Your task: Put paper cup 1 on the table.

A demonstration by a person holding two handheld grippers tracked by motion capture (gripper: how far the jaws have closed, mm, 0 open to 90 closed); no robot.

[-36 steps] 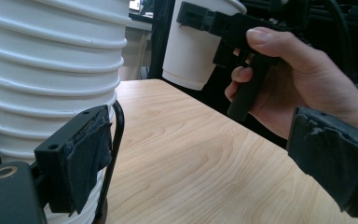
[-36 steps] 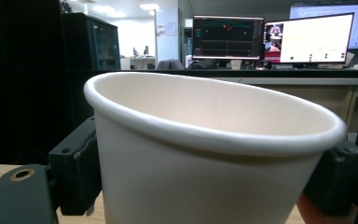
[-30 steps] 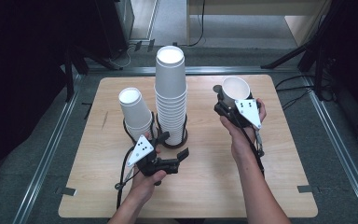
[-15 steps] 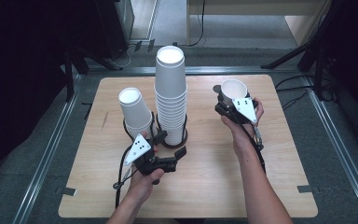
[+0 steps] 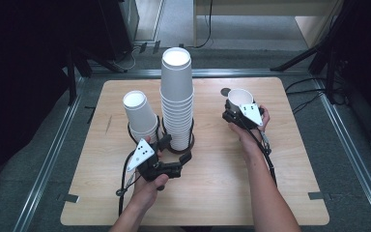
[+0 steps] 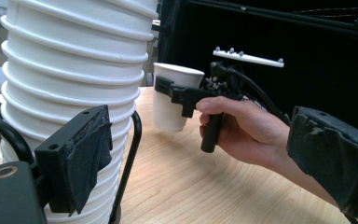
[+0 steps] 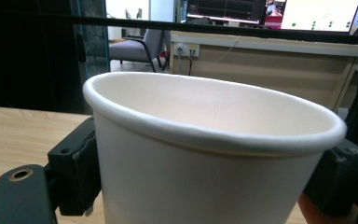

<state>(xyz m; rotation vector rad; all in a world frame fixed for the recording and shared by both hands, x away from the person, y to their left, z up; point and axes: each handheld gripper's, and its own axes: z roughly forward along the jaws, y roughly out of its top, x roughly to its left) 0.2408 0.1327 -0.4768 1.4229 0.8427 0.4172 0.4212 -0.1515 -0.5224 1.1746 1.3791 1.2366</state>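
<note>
Between the jaws of the right tool (image 5: pixel 235 107): single white paper cup (image 5: pixel 240 98), upright, mouth up, clamped on both sides by the black pads just under the rolled rim. Same grip seen along the right tool's own jaws (image 7: pixel 205 186), cup (image 7: pixel 205 154) close to the lens, one pad at either side of its wall. From the left tool's camera, cup (image 6: pixel 172 102) held clear of the desk (image 6: pixel 205 177), base above the wood, right tool (image 6: pixel 177 95) gripped by a hand (image 6: pixel 242 128).

Ahead of the left tool (image 5: pixel 176 157): tall stack of white cups (image 5: pixel 177 96) standing in a black wire ring (image 5: pixel 189 140) on the desk (image 5: pixel 280 193). Jaws set apart to either side of the stack's foot; one pad (image 6: pixel 91 154) close against the lower cups (image 6: pixel 70 79), the other well to the side and clear of them; contact not discernible, so no grip shown.

Beside the left tool, on its outer side: shorter stack of cups (image 5: pixel 139 113), leaning slightly, in a second wire ring.

Beyond the right tool: small dark round mark (image 5: pixel 225 91) on the desk surface, just past the held cup.
</note>
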